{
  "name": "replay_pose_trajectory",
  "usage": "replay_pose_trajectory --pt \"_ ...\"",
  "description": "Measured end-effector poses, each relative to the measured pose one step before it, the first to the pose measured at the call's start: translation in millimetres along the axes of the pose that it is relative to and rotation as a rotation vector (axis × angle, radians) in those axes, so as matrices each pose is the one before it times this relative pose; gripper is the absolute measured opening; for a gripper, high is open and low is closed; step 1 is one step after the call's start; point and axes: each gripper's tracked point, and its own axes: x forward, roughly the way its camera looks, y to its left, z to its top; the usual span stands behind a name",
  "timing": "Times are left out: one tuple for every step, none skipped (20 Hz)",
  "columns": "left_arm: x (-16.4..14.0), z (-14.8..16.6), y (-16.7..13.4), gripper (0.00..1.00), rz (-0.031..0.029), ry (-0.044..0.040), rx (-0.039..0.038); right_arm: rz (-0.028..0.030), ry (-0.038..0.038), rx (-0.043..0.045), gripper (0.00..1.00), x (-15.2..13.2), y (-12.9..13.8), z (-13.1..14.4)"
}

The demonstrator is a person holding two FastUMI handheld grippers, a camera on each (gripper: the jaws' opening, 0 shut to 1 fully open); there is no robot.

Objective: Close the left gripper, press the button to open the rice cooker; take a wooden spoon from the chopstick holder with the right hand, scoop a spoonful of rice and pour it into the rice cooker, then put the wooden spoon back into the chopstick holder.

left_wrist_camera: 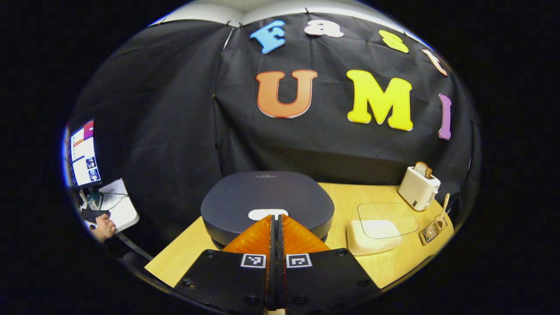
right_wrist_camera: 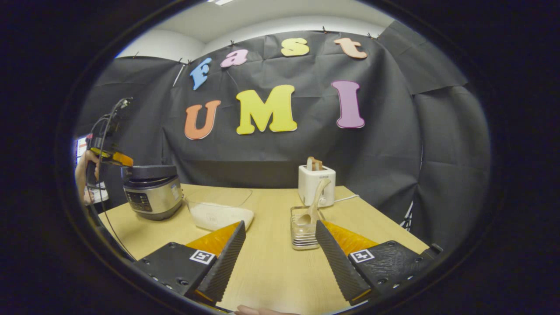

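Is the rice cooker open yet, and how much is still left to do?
Not yet. Done: the left gripper is shut. In hand: its tips sit at the white button on the dark rice cooker's closed lid. Left: the open right gripper must take the wooden spoon from the wire chopstick holder, scoop rice from the clear container, pour, return it.

I see a matt dark lid on the rice cooker [right_wrist_camera: 151, 190], its body shiny metal. The tabletop [right_wrist_camera: 271, 262] looks like smooth pale wood; the chopstick holder [right_wrist_camera: 303, 232] is wire.

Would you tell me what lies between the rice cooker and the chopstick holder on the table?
In the right gripper view, a clear container of rice sits between the rice cooker and the chopstick holder; the left gripper view shows the same.
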Motion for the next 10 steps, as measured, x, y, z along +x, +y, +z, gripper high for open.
replay_pose_trajectory --pt "-10.91 3.70 -3.37 0.02 -0.01795 -0.01612 -0.01779 -0.00662 0.00275 0.00440 0.92 0.42 -1.86 -1.31" --pt "-10.00 3.10 -1.45 0.03 -0.00831 -0.02164 -0.00534 -0.00603 0.00354 0.00272 0.92 0.67 -1.73 -1.23" --pt "-9.30 3.23 -0.17 0.03 -0.00550 -0.02895 0.00999 -0.00334 0.00127 -0.00005 0.95 0.18 -1.02 -0.34" --pt "-9.78 1.79 -1.19 0.03 -0.00136 -0.02497 0.01021 -0.00370 -0.00187 -0.00236 0.96 0.28 -1.50 0.24" --pt "-10.20 0.82 -3.33 0.03 -0.00818 -0.02409 0.00640 -0.00707 -0.00439 -0.00184 0.95 0.86 -2.70 0.95" --pt "-11.06 0.92 -8.43 0.03 -0.02051 -0.02336 -0.00118 -0.00844 -0.00357 -0.00043 0.92 0.63 -3.75 -0.15" --pt "-10.41 -1.41 -7.56 0.04 -0.01975 -0.01965 -0.00331 -0.00844 -0.00282 0.00253 0.92 0.72 -3.15 1.47" --pt "-9.61 -2.59 -6.61 0.05 -0.01877 -0.01801 -0.00255 -0.00638 -0.00341 0.00628 0.92 0.81 -2.60 1.63" --pt "-8.05 -2.54 -5.97 0.05 -0.01212 -0.01065 0.00193 -0.00333 -0.00723 0.00741 0.96 0.80 -2.83 3.55" --pt "-7.45 -1.90 -5.81 0.06 -0.01032 -0.01032 0.00675 -0.00810 -0.00645 0.00711 0.96 2.31 -3.66 2.54"
